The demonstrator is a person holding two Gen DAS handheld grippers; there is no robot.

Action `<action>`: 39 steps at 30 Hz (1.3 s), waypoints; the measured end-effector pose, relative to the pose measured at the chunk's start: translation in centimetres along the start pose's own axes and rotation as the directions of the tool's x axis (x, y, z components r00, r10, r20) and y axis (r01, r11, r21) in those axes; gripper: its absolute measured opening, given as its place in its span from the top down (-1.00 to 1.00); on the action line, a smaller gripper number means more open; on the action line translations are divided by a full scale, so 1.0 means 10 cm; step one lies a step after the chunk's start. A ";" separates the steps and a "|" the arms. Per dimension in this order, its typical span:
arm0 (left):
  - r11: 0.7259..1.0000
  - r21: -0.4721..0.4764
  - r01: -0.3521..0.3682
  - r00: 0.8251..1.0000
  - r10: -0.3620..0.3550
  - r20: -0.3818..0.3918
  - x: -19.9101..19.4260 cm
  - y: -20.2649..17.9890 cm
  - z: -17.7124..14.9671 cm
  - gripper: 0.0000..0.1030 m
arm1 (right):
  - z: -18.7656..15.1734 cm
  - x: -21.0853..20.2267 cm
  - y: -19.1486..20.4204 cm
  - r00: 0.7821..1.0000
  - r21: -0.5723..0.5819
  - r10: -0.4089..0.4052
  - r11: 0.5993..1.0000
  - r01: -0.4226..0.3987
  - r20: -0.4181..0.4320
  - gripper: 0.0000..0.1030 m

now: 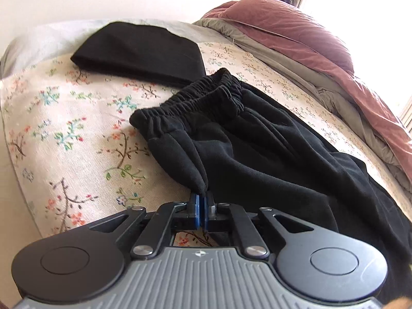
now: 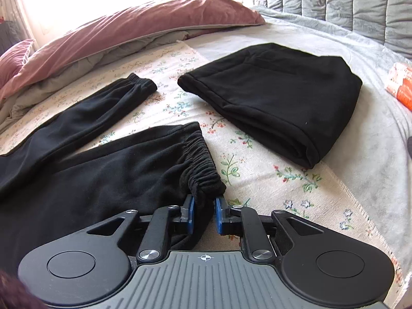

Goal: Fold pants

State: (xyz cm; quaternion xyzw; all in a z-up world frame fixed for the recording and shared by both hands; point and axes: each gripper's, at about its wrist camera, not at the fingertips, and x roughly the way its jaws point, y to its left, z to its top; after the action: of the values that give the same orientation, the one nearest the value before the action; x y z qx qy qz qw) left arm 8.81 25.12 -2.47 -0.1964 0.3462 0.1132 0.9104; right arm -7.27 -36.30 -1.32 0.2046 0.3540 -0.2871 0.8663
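Black pants [image 1: 257, 144] lie on a floral bedsheet [image 1: 64, 128], elastic waistband [image 1: 195, 97] bunched toward the far side. My left gripper [image 1: 201, 198] is shut on a pinch of the pants' fabric below the waistband. In the right wrist view the pants [image 2: 90, 170] spread to the left, one leg cuff [image 2: 139, 82] farther back. My right gripper [image 2: 204, 204] has its jaws a little apart around the corner of the waistband [image 2: 203, 177]; whether the pads press the cloth I cannot tell.
A folded black garment [image 2: 278, 97] lies on the sheet beyond the pants; it also shows in the left wrist view [image 1: 144, 51]. A pink and grey duvet [image 2: 116, 36] is heaped along the far side. An orange packet [image 2: 401, 85] sits at the right edge.
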 end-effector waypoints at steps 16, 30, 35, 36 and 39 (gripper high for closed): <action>0.982 0.161 -0.102 0.988 0.119 -0.101 -0.09 0.12 -0.12 0.75 | -0.14 -0.03 -0.13 0.989 -0.078 -0.087 0.994 0.078 -0.123 0.80; 0.934 0.342 -0.107 0.994 0.112 0.006 -0.42 -0.35 -0.16 -0.61 | -0.04 -0.28 0.07 0.982 -0.161 -0.189 0.970 0.182 -0.028 -0.14; 0.918 0.396 -0.034 0.999 0.029 0.018 -0.58 -0.69 -0.18 -0.81 | 0.07 -0.46 0.15 0.983 -0.150 -0.181 0.972 0.182 0.025 -0.48; 0.914 0.406 -0.017 1.000 0.011 0.016 -0.60 -0.76 -0.18 -0.84 | 0.09 -0.50 0.15 0.984 -0.147 -0.178 0.973 0.180 0.032 -0.52; 0.902 0.428 0.048 0.999 -0.053 -0.002 -0.65 -1.01 -0.20 -0.92 | 0.17 -0.59 0.17 0.987 -0.127 -0.153 0.979 0.159 0.057 -0.64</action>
State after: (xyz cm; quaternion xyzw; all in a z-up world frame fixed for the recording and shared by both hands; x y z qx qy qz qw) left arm 6.33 14.75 3.37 -0.0001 0.3528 0.0117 0.9356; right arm -8.79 -33.90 4.32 0.1122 0.3668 -0.3349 0.8607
